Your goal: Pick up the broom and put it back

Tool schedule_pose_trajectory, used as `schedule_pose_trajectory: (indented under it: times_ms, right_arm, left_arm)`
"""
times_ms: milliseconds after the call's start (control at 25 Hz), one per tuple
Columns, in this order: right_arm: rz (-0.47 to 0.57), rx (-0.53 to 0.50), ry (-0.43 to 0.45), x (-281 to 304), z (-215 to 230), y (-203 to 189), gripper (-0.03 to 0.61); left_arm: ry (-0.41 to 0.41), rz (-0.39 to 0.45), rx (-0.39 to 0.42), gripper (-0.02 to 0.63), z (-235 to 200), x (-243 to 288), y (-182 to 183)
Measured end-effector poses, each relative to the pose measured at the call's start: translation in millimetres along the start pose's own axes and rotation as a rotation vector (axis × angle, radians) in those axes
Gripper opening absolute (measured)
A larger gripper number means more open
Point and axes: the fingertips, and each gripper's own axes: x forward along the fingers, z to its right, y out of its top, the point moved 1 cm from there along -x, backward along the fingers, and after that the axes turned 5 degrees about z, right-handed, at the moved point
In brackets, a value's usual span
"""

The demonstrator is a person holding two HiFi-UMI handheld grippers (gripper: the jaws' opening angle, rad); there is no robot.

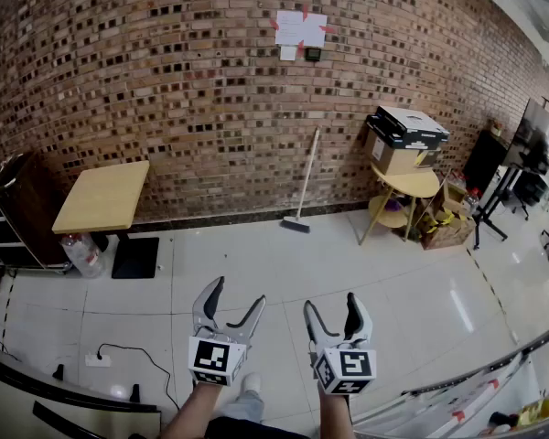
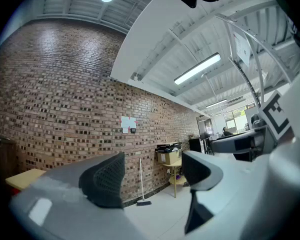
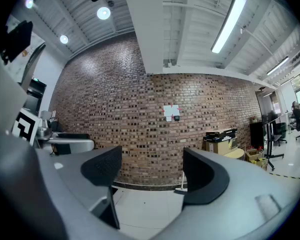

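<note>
Head view: broom (image 1: 306, 181) leans on brick wall (image 1: 165, 90) at the floor's far edge, just left of round table (image 1: 410, 185). Left gripper (image 1: 238, 293) and right gripper (image 1: 331, 302) are wide open, empty and well apart from it. Probably light, stiff handle; grip mid-handle.

text read: none that I can make out | white sheet (image 1: 301, 28) on brick wall (image 1: 165, 80): print too small | boxes (image 1: 405, 128) on round table (image 1: 419, 187): markings blurred | cubes on my left gripper (image 1: 236, 291) and right gripper (image 1: 331, 302): square patterns only, no letters
</note>
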Motion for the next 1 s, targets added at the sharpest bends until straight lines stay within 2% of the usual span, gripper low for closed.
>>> schedule_pose_trajectory:
  times_ms: [280,400,520,640,840,1000]
  right_arm:
    - [0.033,-0.030,-0.008,112.3,3.9,18.8,0.377]
    - [0.034,-0.048,0.000,155.3,1.5,27.5,0.378]
    - [0.010,-0.061,0.006,181.5,-2.9,20.3,0.377]
    - [-0.027,-0.045,0.014,204.7,-1.9,4.6,0.377]
    - [-0.024,-0.029,0.027,246.2,14.3,-4.2,0.377]
    - [-0.020,-0.024,0.061,291.0,27.3,-18.5,0.377]
  left_arm:
    - [-0.033,0.040,0.037,0.362,-71.8,89.1,8.6]
    - [-0.054,0.057,0.005,0.362,-96.3,123.0,13.2]
    - [-0.065,0.064,-0.024,0.362,-114.3,143.7,5.7]
    - [-0.028,0.125,-0.049,0.296,-133.0,157.9,4.8]
    - [-0.033,0.059,-0.021,0.296,-150.7,193.8,-20.9]
    - [0.003,0.034,-0.017,0.296,-170.7,229.0,-41.9]
